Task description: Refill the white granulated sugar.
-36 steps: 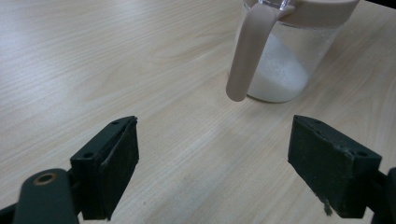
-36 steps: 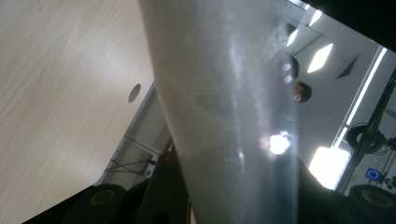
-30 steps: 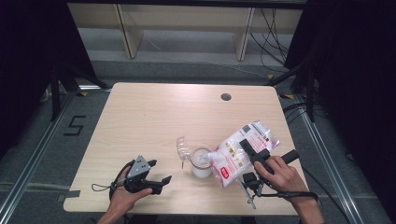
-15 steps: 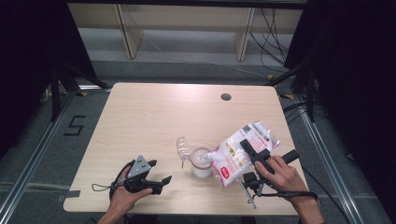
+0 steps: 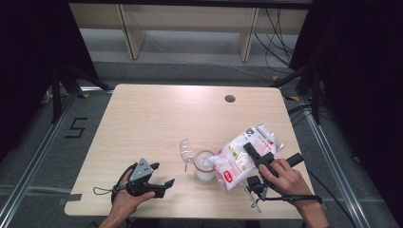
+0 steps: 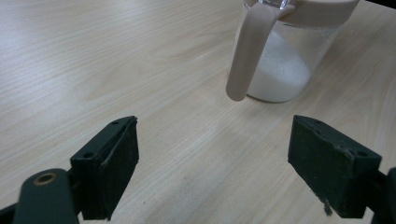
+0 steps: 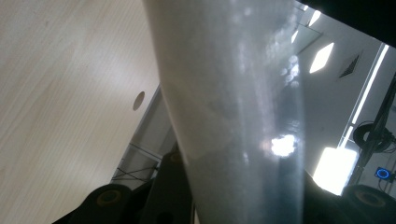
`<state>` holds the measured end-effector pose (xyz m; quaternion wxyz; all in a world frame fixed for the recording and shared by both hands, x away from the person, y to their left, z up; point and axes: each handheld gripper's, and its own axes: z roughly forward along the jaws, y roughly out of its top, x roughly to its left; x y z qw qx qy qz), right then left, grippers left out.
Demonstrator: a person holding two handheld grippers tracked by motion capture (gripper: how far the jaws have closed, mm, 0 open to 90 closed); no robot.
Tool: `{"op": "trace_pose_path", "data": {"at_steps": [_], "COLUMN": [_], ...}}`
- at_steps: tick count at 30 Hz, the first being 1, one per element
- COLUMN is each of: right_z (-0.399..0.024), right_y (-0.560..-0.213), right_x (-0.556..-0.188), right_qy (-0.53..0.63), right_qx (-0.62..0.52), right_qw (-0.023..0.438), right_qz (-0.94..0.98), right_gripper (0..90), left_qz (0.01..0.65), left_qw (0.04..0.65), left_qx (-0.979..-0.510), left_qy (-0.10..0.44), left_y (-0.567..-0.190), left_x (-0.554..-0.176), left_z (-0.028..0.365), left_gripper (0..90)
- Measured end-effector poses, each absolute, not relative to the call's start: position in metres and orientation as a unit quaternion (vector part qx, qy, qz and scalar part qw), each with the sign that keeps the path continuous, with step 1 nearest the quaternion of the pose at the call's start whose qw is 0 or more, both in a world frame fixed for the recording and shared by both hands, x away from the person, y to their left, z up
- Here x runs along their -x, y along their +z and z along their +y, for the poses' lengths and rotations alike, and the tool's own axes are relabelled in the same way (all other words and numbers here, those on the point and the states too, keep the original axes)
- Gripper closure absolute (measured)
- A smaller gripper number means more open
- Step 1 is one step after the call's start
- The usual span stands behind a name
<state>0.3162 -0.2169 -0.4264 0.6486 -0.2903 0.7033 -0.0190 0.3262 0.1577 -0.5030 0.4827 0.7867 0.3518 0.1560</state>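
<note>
A clear jar (image 5: 205, 167) with a beige rim stands near the table's front middle, part full of white grains. Its hinged clear lid (image 5: 186, 149) is tipped back to the left. A printed plastic bag (image 5: 242, 154) of white grains is held tilted, its low corner over the jar's mouth. My right gripper (image 5: 255, 151) is shut on the bag's middle, and in the right gripper view the bag (image 7: 233, 107) stands pinched between the jaws. My left gripper (image 5: 161, 178) rests open at the front left, pointing at the jar (image 6: 280, 60) and its beige handle (image 6: 246, 51), nothing between its fingers (image 6: 116, 158).
The wooden table (image 5: 157, 118) has a round cable hole (image 5: 230, 99) at its far right. Shelving legs and cables stand on the floor beyond the far edge. Dark curtains flank both sides.
</note>
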Motion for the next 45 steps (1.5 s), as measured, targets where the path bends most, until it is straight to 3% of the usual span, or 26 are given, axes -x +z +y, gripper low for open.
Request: {"op": "trace_pose_path", "data": {"at_steps": [45], "right_z": [-0.236], "right_y": [-0.436], "right_x": [-0.33], "right_qy": [0.116], "right_qx": [0.194], "right_qw": [0.621], "right_qz": [0.75], "right_gripper": [81.4], "left_qz": [0.349], "left_qw": [0.482], "left_qx": [-0.788], "left_qy": [0.157], "left_y": [-0.503], "left_x": [-0.327], "left_z": [0.158], "left_gripper": [16.0]}}
